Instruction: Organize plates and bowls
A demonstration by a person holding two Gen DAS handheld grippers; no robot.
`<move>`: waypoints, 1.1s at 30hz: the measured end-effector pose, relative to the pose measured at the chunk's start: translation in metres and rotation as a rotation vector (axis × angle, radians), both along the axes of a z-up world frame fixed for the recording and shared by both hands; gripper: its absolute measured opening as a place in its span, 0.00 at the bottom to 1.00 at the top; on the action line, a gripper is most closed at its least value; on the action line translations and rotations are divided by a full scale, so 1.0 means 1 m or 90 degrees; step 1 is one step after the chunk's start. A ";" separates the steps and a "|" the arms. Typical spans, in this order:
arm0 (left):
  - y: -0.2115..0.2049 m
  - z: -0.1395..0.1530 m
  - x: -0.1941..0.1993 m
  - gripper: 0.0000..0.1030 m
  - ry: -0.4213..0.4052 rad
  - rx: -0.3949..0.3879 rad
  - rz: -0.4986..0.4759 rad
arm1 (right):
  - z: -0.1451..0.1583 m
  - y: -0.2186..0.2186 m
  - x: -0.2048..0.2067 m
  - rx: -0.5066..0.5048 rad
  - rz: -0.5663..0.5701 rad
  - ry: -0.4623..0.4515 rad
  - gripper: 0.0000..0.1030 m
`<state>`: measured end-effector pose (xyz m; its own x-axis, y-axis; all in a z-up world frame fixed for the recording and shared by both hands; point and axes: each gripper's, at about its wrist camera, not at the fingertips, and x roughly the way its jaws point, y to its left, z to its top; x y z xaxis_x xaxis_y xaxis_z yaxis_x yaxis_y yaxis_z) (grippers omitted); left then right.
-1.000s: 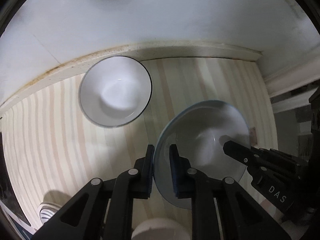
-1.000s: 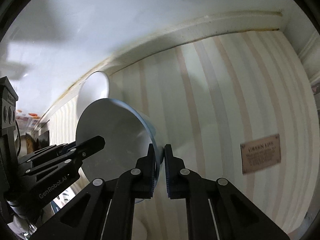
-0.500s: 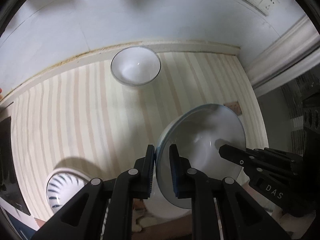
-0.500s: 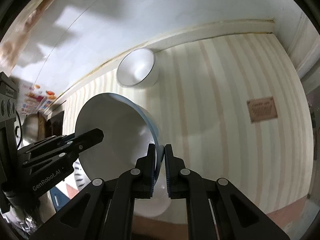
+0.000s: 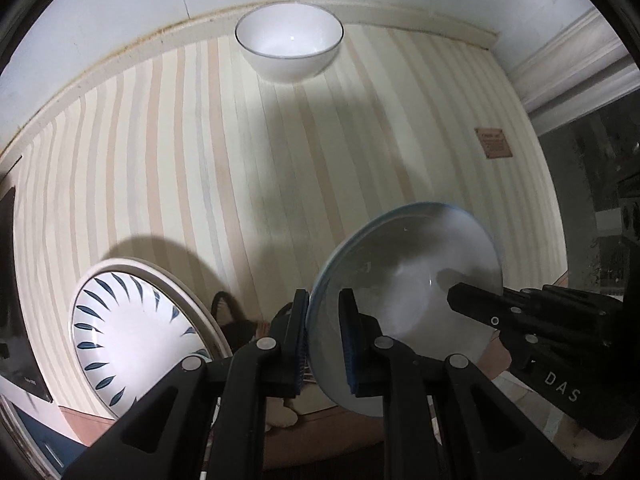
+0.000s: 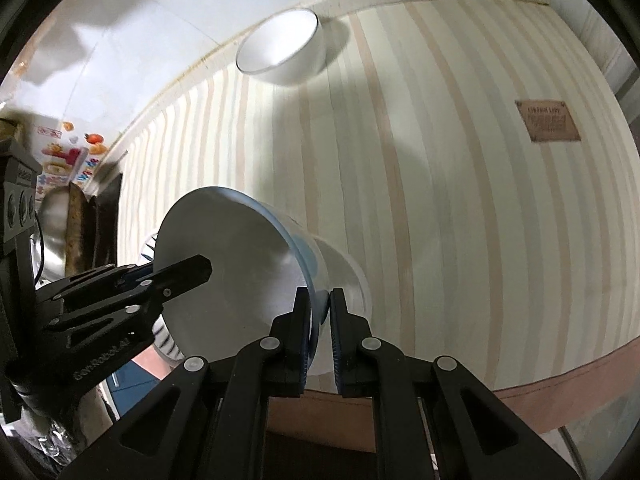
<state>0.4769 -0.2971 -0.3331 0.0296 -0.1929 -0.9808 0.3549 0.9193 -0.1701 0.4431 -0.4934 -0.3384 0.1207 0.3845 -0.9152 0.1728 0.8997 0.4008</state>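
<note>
Both grippers carry one pale bowl with a blue rim [image 5: 408, 280], tilted, above the front edge of the striped table [image 5: 200, 160]. My left gripper [image 5: 324, 304] is shut on its near left rim. My right gripper [image 6: 319, 300] is shut on the opposite rim of the same bowl [image 6: 240, 264]. Each view shows the other gripper reaching in from the side: the right gripper [image 5: 456, 300] and the left gripper [image 6: 200, 268]. A white bowl with a thin dark rim [image 5: 289, 40] stands far back against the wall, also in the right wrist view as the white bowl [image 6: 276, 44]. A plate with blue leaf marks [image 5: 132, 328] lies at the front left.
A small brown label [image 5: 494, 143] is fixed to the tablecloth at the right. The wall and its moulding close off the back. A dark appliance edge and colourful packaging [image 6: 68, 152] stand at the left. Floor and a foot show below the table's front edge.
Both grippers have drawn the held bowl back from the wall toward the table's front edge. The white bowl now looks much farther off, and the patterned plate has come into view.
</note>
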 end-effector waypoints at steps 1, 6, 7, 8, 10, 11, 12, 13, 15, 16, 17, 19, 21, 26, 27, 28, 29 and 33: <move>0.000 -0.002 -0.001 0.13 0.002 0.001 -0.001 | -0.003 0.000 -0.001 -0.003 0.002 0.004 0.11; -0.008 -0.011 -0.004 0.13 0.009 0.022 -0.011 | -0.018 -0.004 -0.005 0.001 0.002 0.029 0.11; -0.010 -0.014 -0.005 0.13 0.010 0.027 -0.014 | -0.019 -0.005 -0.007 0.002 0.001 0.032 0.11; -0.011 -0.016 -0.005 0.13 0.013 0.029 -0.015 | -0.021 -0.006 -0.009 0.002 -0.001 0.035 0.11; -0.014 -0.021 -0.005 0.13 0.015 0.038 -0.020 | -0.022 -0.003 -0.004 0.000 0.001 0.039 0.11; -0.015 -0.023 -0.006 0.13 0.016 0.042 -0.022 | -0.024 -0.003 -0.005 0.000 0.000 0.042 0.11; -0.015 -0.024 -0.007 0.13 0.017 0.045 -0.023 | -0.025 -0.004 -0.005 0.000 0.001 0.045 0.11; -0.016 -0.027 -0.007 0.13 0.020 0.049 -0.025 | -0.026 -0.003 -0.004 -0.001 0.002 0.046 0.11; -0.017 -0.031 -0.009 0.13 0.025 0.054 -0.027 | -0.026 -0.003 -0.003 -0.004 0.005 0.050 0.11; -0.017 -0.033 -0.009 0.13 0.029 0.057 -0.029 | -0.027 -0.003 -0.003 -0.006 0.006 0.052 0.11; -0.019 -0.035 -0.010 0.13 0.030 0.060 -0.030 | -0.028 -0.003 -0.002 -0.008 0.008 0.055 0.11; -0.021 -0.035 -0.011 0.13 0.022 0.066 -0.035 | -0.030 -0.006 -0.002 -0.009 0.009 0.059 0.11; -0.023 -0.035 -0.012 0.13 0.019 0.070 -0.038 | -0.032 -0.005 -0.001 -0.012 0.009 0.064 0.11; -0.027 -0.037 -0.011 0.13 0.023 0.078 -0.041 | -0.033 -0.007 -0.001 -0.007 0.008 0.067 0.11; -0.028 -0.037 -0.010 0.13 0.023 0.079 -0.041 | -0.033 -0.008 0.000 -0.003 0.007 0.068 0.11; -0.026 -0.035 -0.009 0.13 0.025 0.080 -0.039 | -0.033 -0.009 0.000 0.001 0.005 0.070 0.11; -0.025 -0.033 -0.008 0.13 0.024 0.081 -0.038 | -0.032 -0.010 0.000 0.007 0.004 0.072 0.11; -0.014 -0.016 -0.001 0.13 0.012 0.068 -0.022 | -0.021 -0.022 0.005 0.036 -0.007 0.065 0.11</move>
